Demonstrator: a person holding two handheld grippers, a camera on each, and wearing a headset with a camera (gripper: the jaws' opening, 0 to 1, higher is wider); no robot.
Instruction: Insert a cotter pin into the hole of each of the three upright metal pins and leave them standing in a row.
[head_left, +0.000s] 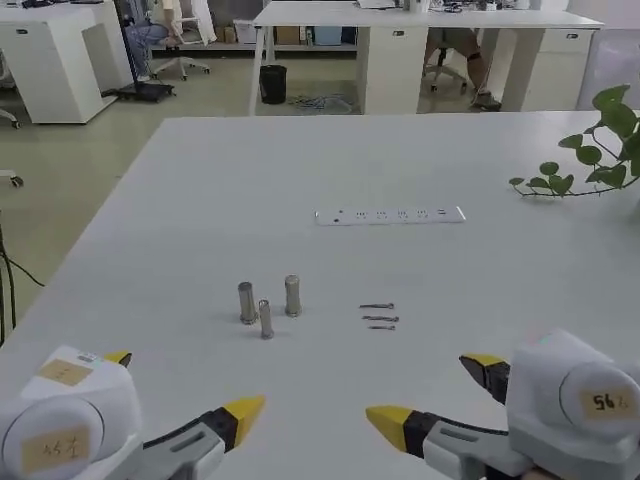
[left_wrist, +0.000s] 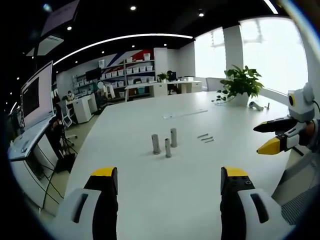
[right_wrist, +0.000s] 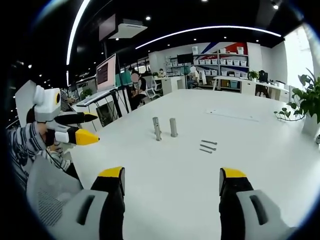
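Observation:
Three short metal pins stand upright in a loose cluster on the white table: one (head_left: 247, 302) at the left, one (head_left: 266, 319) nearest me, one (head_left: 292, 296) at the right. Three small cotter pins (head_left: 380, 317) lie flat just right of them. My left gripper (head_left: 182, 383) hovers open at the near left and my right gripper (head_left: 433, 390) open at the near right, both well short of the parts and holding nothing. The left gripper view shows the upright pins (left_wrist: 168, 148) and the cotter pins (left_wrist: 205, 137) ahead of its yellow-tipped jaws. They appear in the right gripper view too: upright pins (right_wrist: 173, 127), cotter pins (right_wrist: 207, 146).
A white power strip (head_left: 390, 215) lies across the table beyond the parts. A potted plant (head_left: 600, 150) trails leaves over the far right edge. Bare tabletop (head_left: 320, 370) lies between the grippers and the pins. Other desks and chairs stand behind.

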